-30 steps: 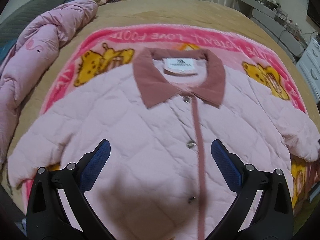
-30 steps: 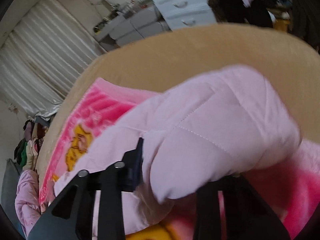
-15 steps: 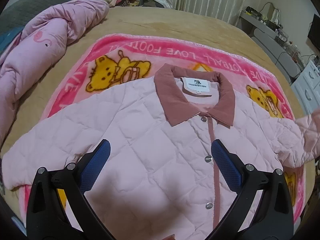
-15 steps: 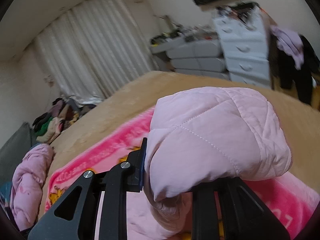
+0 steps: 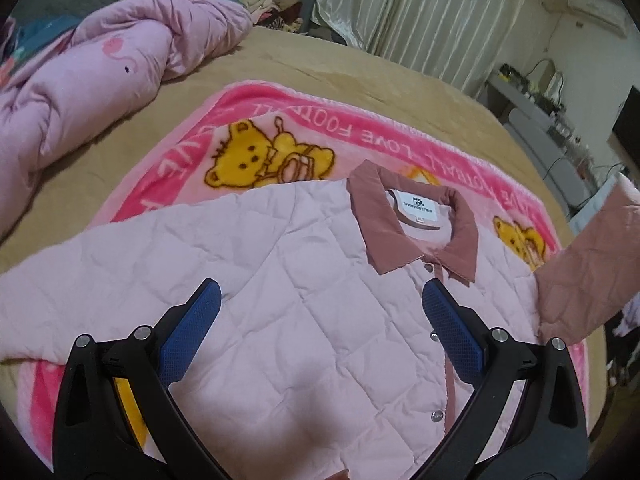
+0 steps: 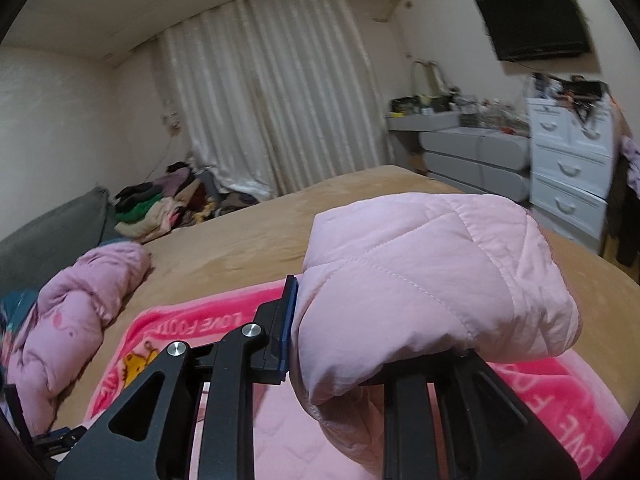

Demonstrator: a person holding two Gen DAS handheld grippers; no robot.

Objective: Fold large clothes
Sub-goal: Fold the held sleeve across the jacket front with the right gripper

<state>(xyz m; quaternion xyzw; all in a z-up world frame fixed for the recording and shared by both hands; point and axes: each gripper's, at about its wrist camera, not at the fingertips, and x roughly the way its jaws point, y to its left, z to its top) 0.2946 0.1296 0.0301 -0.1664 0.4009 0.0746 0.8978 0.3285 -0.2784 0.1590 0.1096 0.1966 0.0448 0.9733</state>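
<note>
Right gripper [image 6: 360,344] jaws clamping jacket sleeve [image 6: 420,272], left gripper [image 5: 320,312] wide

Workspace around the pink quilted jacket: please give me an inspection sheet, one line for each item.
Surface: bed with a tan cover; a pink bear-print blanket is spread on it.
Job's things: pink quilted jacket lies front up, snapped shut, collar away from the camera; its right-side sleeve is lifted.
Clutter: bunched pink comforter; pile of clothes past the bed.
Grippers: left gripper open above the jacket; right gripper shut on the sleeve.
Cables: wires at the grey desk.
Surroundings: curtains, wall television, white drawers.
</note>
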